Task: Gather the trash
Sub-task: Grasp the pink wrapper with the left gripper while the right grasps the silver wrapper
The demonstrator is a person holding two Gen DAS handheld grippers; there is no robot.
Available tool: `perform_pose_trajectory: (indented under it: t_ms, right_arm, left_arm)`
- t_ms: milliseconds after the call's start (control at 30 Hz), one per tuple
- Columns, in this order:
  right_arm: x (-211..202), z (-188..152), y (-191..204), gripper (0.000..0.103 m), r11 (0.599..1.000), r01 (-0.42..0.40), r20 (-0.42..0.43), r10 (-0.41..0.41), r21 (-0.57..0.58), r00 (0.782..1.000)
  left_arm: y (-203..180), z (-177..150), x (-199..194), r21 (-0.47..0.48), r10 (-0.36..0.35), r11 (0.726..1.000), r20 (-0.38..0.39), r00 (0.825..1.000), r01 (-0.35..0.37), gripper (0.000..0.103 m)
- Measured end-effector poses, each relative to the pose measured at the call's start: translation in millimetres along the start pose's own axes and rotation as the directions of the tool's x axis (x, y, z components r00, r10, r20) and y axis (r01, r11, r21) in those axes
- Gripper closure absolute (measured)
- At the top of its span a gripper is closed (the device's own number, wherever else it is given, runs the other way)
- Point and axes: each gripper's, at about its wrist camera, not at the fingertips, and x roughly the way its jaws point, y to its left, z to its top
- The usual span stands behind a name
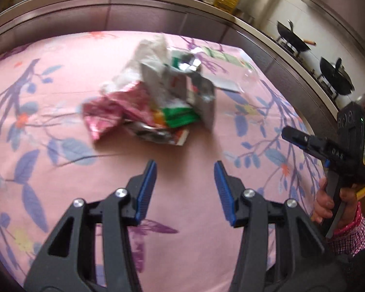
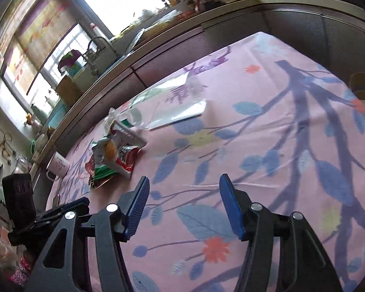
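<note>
While both tools hang above the pink flowered cloth [image 1: 61, 77], neither has hold of anything. The left gripper [image 1: 185, 170] has its blue-padded jaws spread wide, with only bare cloth showing between them. Just beyond its tips, toward the middle of the cloth, lies the trash pile [image 1: 153, 102]: a crumpled pink-red wrapper [image 1: 104, 114] on the near left, a green and white packet [image 1: 180, 118] under a grey, silvery torn carton [image 1: 199, 92], and a pale plastic bag [image 1: 148, 51] rising behind them. The pile is blurred, so finer detail cannot be read. Past it, toward the far right edge of the cloth, lie flat clear and white sheets [image 1: 221, 56].

The right gripper [image 2: 183, 182] is likewise wide open and empty, held well to the right of the pile; in the left wrist view it [image 1: 289, 132] shows at the frame's right edge with a hand [image 1: 328, 204] around its handle. From its own camera the trash [image 2: 112, 158] sits off to the left and ahead, clear of the jaws. A white mug [image 2: 57, 164] stands at the cloth's edge beyond the pile. Behind the cloth runs a dark counter [image 1: 134, 9] with bottles, and two black woks [image 1: 293, 37] sit on a stove to the right.
</note>
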Motion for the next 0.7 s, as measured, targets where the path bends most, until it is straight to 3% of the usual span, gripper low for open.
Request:
perform_pose_trajectory:
  t_ms: [133,167,200,400,567,700]
  right_arm:
    - [29,3,50,0.046,0.99,-0.006,-0.037,0.001,-0.141,0.999]
    - [35,2,58,0.046,0.988,-0.011,-0.046,0.004,-0.157,0.999]
    - [40,2,63,0.046,0.986,-0.015,-0.054,0.006,-0.169,0.999]
    - [62,13,87,0.044,0.981,-0.014,-0.081,-0.002,-0.191,0.997]
    - [76,27,89,0.044,0.986,-0.002,-0.079,-0.011,-0.167,0.997]
    - [88,33,87,0.044,0.989,0.008,-0.097,-0.023,-0.147,0.995]
  left_arm:
    - [43,12,-14,-0.041,0.076,0.996,0.05,0.996,-0.074,0.054]
    - [50,15,-13,-0.032,0.09,0.996,0.056,0.994,-0.089,0.046]
    - [55,18,-13,-0.019,0.113,0.993,0.066,0.991,-0.112,0.038]
    - [66,41,3,0.134,0.125,0.981,0.117,0.985,-0.14,0.025]
    - [60,58,26,0.222,0.004,0.975,0.053,0.999,-0.016,0.025]
    - [63,60,45,0.207,-0.042,0.977,-0.043,0.998,0.05,0.025]
